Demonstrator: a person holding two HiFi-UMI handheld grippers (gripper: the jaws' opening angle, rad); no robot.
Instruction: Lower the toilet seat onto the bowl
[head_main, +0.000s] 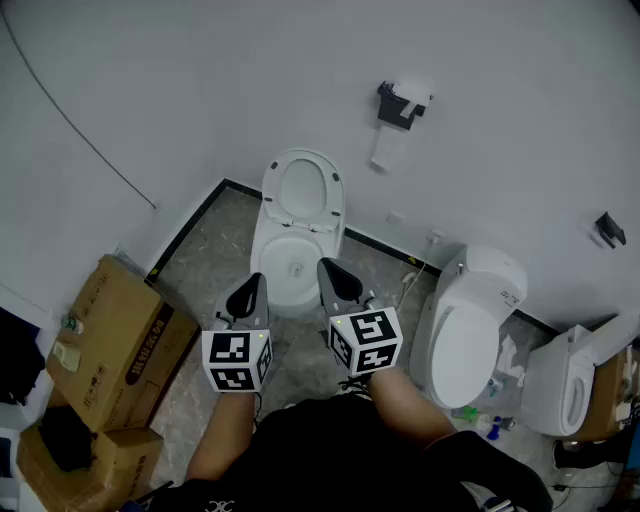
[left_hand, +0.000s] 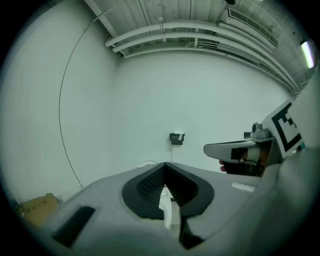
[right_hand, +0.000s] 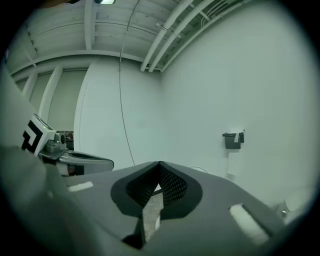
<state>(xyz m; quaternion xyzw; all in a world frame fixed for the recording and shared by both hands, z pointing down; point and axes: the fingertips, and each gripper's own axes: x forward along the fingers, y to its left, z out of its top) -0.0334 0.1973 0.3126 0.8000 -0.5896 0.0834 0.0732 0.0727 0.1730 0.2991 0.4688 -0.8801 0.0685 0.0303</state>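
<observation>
We are holding both tools clenched shut and empty. The raised toilet seat (head_main: 334, 195) is leaning upright straight ahead, beyond the bowl (head_main: 300, 290), between left gripper (head_main: 254, 282) and right gripper (head_main: 326, 267), the right seemingly slightly nearer.

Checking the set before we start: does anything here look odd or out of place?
Yes: an extra toilet and a third toilet stand askew at the right, clutter between them; the middle toilet's seat is up.
</observation>
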